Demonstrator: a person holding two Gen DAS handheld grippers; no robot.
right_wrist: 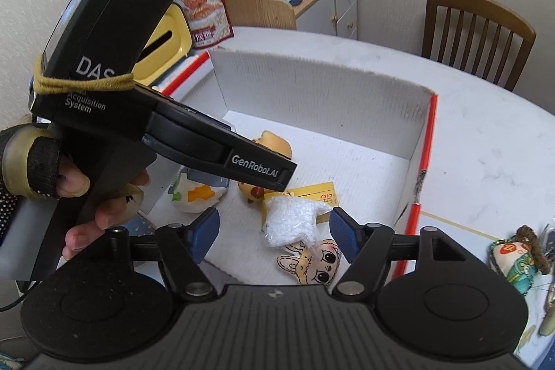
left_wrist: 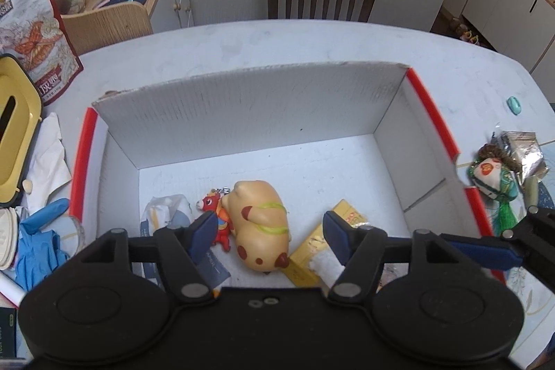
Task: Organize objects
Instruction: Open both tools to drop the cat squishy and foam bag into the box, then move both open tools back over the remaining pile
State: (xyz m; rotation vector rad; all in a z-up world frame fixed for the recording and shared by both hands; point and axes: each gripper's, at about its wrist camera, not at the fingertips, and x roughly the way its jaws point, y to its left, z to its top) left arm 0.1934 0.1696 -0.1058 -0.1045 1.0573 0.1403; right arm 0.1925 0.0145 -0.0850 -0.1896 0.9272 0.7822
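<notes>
Both grippers, left (left_wrist: 269,236) and right (right_wrist: 274,231), hang wide and empty over the white cardboard box (left_wrist: 242,106). Pig-like squishy toy (left_wrist: 260,227), yellow carton (left_wrist: 308,252), white bead pouch (right_wrist: 291,221) lie inside. Risk: the two tools colliding, being crowded close. Box's near corner hidden behind left device.

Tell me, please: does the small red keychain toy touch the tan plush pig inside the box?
Touching. In the left wrist view the red keychain toy lies pressed against the side of the tan plush pig, with no white box floor visible between them.
</notes>
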